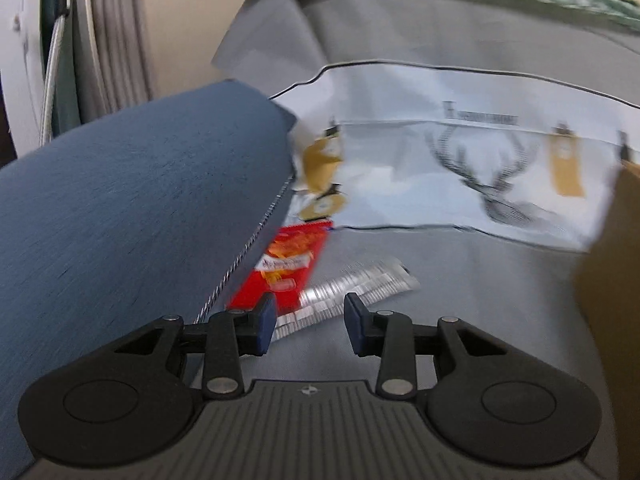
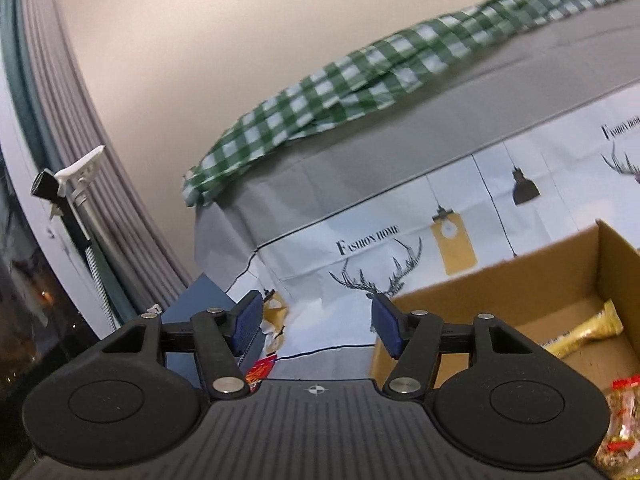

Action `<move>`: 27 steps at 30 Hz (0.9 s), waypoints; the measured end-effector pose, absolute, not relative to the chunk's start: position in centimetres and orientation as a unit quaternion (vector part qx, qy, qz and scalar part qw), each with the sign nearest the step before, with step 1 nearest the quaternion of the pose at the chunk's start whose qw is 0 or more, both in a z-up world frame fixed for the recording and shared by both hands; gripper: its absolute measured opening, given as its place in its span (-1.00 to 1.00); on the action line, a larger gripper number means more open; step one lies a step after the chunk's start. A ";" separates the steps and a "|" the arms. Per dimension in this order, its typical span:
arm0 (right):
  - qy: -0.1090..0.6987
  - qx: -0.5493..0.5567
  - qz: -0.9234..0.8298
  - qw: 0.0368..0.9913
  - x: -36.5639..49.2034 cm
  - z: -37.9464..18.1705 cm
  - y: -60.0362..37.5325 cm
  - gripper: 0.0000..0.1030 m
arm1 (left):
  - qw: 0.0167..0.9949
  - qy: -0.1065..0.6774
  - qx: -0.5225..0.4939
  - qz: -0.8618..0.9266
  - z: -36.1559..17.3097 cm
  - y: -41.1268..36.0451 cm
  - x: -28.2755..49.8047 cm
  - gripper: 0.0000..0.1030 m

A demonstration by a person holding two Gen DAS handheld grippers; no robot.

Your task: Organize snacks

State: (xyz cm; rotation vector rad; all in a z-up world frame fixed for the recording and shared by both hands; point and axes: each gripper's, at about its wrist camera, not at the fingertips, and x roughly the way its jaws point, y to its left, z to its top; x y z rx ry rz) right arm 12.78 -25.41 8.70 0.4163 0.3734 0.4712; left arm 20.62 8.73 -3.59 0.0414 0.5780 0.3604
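Left wrist view: the left gripper hangs with its jaws apart and nothing between them, just short of a silver foil packet and a red snack packet lying on the grey-covered bench. Both packets lie flat, long axes running up-right, the silver one more steeply slanted; the red one is tucked partly under a blue fabric edge. The risk, I judge, is pinching both overlapping packets together, or snagging the fabric. The right gripper is also open and empty beside the cardboard box, which holds a gold packet.
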 end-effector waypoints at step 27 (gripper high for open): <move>0.194 0.198 0.238 0.931 13.2 8.9 -24.6 0.27 | 0.911 0.407 0.019 0.066 -4.5 8.0 17.9 -0.83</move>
